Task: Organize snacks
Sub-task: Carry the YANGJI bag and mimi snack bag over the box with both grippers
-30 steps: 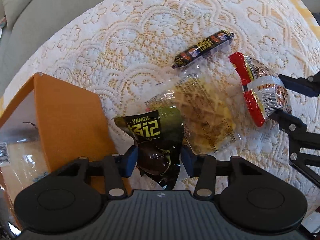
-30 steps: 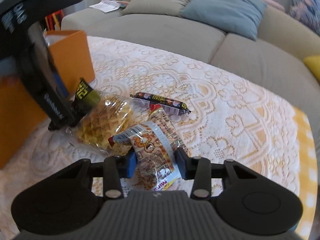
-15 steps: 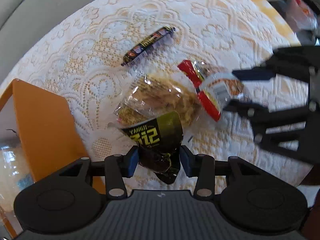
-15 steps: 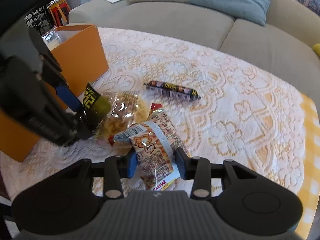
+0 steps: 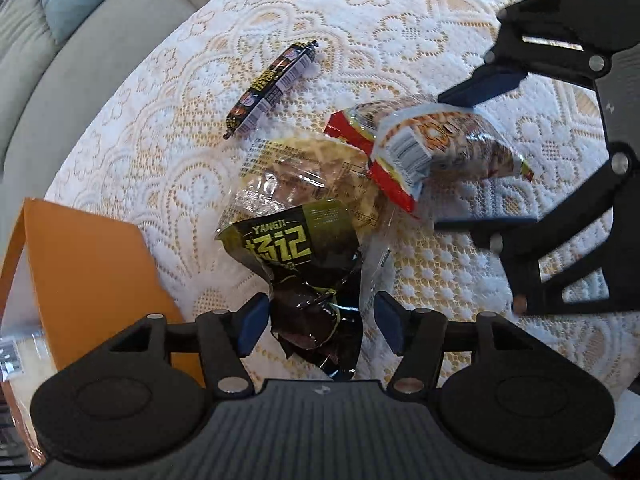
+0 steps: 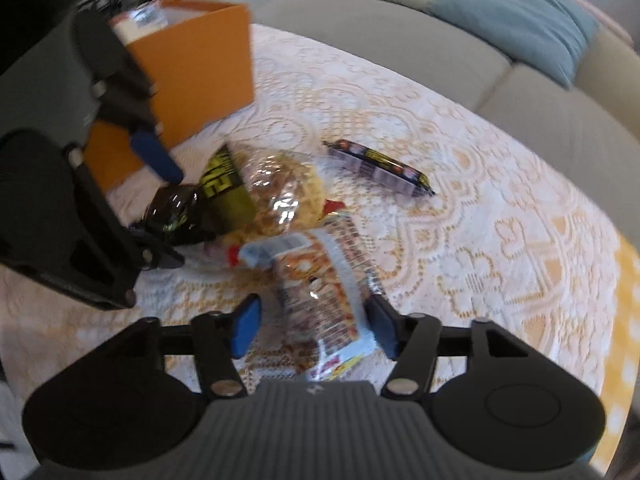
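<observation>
The sofa [image 6: 400, 12] runs behind the tabletop [image 5: 400, 32], which carries a white lace cloth. An orange box [image 5: 88, 276] stands open-topped at the tabletop's left edge as seen from the left wrist view; a clear packet shows inside it.

Left hand-held gripper [image 5: 318, 320]: jaws spread, blue pads on either side of the dark green snack pouch [image 5: 296, 248]. The left pad is at the pouch's crumpled lower end; the right pad stands clear of it. The pouch lies on the tabletop, partly over the clear waffle bag [image 5: 304, 172].

Right hand-held gripper [image 6: 312, 326]: jaws spread around the red-and-white cracker packet [image 6: 324, 280]. The right pad is at the packet's edge; the left pad is apart from it. This view is blurred, so firm contact cannot be confirmed. The packet's far end overlaps the waffle bag.

A black sausage stick [image 5: 272, 88] lies alone beyond the pile, apart from all other items.
</observation>
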Available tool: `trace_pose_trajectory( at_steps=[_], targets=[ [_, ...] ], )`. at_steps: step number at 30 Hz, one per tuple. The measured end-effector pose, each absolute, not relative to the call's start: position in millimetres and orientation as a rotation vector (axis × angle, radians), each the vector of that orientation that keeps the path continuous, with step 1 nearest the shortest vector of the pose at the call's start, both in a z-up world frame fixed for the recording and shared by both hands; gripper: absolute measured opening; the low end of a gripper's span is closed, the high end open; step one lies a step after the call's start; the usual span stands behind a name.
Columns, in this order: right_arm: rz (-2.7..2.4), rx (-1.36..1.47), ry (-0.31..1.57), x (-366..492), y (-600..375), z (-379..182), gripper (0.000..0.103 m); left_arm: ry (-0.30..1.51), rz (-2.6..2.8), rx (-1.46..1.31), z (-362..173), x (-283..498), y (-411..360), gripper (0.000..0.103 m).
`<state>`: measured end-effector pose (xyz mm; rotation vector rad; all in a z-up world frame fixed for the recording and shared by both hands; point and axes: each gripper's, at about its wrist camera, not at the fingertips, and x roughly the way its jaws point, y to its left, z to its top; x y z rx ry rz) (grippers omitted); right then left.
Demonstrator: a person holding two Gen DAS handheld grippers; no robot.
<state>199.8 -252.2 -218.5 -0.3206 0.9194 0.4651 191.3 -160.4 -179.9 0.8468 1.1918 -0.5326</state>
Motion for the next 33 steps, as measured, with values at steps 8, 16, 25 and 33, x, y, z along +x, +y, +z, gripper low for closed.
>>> trace_pose_trajectory(
  at_steps=[8, 16, 25, 33],
  targets=[
    [0.398, -0.309, 0.876, 208.0, -260.1, -218.3, 0.039, 1.185, -0.478, 0.819, -176.6, 193.8, -159.2, 0.055],
    [0.405, -0.25, 0.872, 203.6, -264.3, -201.4, 0.037, 1.182, -0.418, 0.669, -148.8, 191.3, -137.4, 0.053],
    [0.411, -0.04, 0.894, 187.2, -273.4, -174.9, 0.037, 1.145, -0.376, 0.339, -92.2, 167.5, -106.0, 0.053],
    [0.423, 0.189, 0.885, 160.8, -266.4, -147.1, 0.037, 1.093, -0.36, 0.193, -47.6, 136.3, -71.6, 0.053]
  ],
)
